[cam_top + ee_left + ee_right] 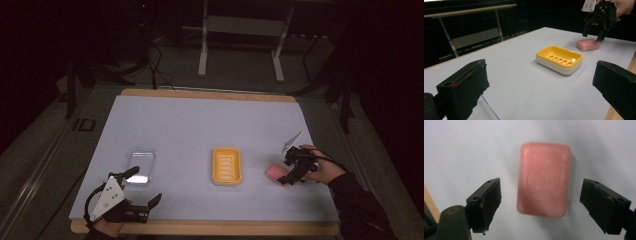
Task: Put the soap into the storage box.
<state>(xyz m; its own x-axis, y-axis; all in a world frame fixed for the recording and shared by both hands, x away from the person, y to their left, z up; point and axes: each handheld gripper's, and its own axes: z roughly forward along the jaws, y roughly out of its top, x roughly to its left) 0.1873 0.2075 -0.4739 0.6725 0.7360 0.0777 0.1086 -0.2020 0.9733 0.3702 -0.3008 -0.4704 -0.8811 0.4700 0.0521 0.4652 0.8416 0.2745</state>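
Reaching for the pink soap bar (543, 179) with the right gripper (541, 206) — hanging just above it, jaws standing wide on either side of the bar's long edges, pads clear of it, nothing held yet. Lying flat on the white table cover (200, 125), that bar, just to the right of the yellow soap dish (226, 166) in the high view and apart from it. Looking like the start of a pick: calling next for lowering straight down until the pads flank the sides, then squeezing evenly so the slick bar is not skidding out. Resting near the front edge, the left gripper (145, 192) — jaws spread wide, gripping nothing, beside the clear lid (140, 165). Sitting empty, the dish, slotted tray bare; lying flat, the lid, apparently bare.
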